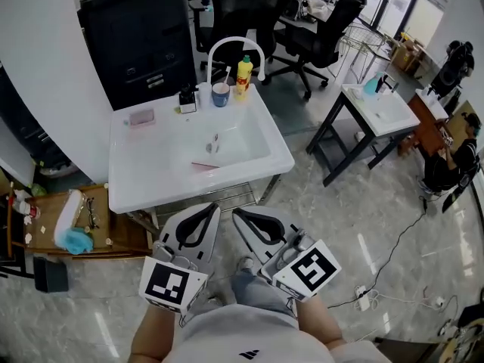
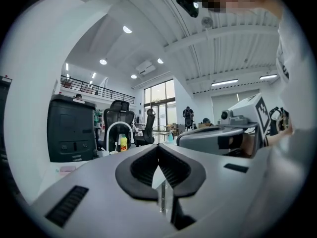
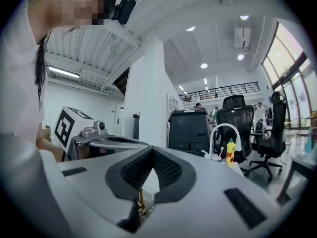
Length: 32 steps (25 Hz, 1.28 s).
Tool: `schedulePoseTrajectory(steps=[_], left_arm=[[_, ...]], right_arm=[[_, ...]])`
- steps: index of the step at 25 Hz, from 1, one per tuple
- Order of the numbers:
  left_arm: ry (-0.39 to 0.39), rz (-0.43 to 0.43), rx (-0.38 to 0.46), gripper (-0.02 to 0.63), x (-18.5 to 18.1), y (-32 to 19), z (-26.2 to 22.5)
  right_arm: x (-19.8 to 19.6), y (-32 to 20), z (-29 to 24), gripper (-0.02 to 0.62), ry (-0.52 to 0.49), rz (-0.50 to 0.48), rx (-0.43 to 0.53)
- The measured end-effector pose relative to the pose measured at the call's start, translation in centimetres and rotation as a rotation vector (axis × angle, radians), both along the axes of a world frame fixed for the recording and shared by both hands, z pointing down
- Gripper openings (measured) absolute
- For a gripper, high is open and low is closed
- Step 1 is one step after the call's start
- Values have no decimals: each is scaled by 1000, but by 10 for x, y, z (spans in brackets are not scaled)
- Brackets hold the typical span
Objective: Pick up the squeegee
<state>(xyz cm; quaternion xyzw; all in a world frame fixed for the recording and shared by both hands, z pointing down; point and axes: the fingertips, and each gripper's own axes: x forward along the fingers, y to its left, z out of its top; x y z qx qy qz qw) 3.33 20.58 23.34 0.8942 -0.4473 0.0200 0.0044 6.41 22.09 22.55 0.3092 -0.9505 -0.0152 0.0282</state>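
Note:
A small squeegee-like tool with a thin pinkish blade [image 1: 206, 164] lies in the basin of the white sink table [image 1: 144, 180]; it is too small to make out in detail. My left gripper [image 1: 215, 207] and right gripper [image 1: 237, 213] hang side by side just short of the table's front edge, both level and pointing toward the sink. In the left gripper view the left gripper [image 2: 158, 146] has its jaws closed tip to tip with nothing between them. The right gripper [image 3: 152, 149] is likewise shut and empty. The squeegee is hidden from both gripper views.
An arched white faucet [image 1: 235, 45], a yellow bottle [image 1: 243, 76], a cup [image 1: 220, 94] and a pink soap dish [image 1: 141, 117] line the sink's back edge. A black cabinet [image 1: 140, 36] and office chairs [image 1: 249, 13] stand behind. A low wooden shelf [image 1: 68, 225] is left, another sink table [image 1: 378, 108] right.

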Motion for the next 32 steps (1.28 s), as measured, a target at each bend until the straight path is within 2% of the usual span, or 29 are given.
schedulePoseTrajectory(steps=[8,20,25,32], left_arm=[[0,-70,-5,12,17,-63,-6],[-15,-128,-3,12,58,-121,-7],[-42,-135,-25,12,57,-138,1],[-42,-114,-41,12,44,-163,10]], right_arm=[[18,-64,-5,9,10,-71,1],[54,-125,3,9,-11,-151,-11],[54,-144,7,9,-20,-157,-32],[42,-169,14,9,-22,-129,-44]])
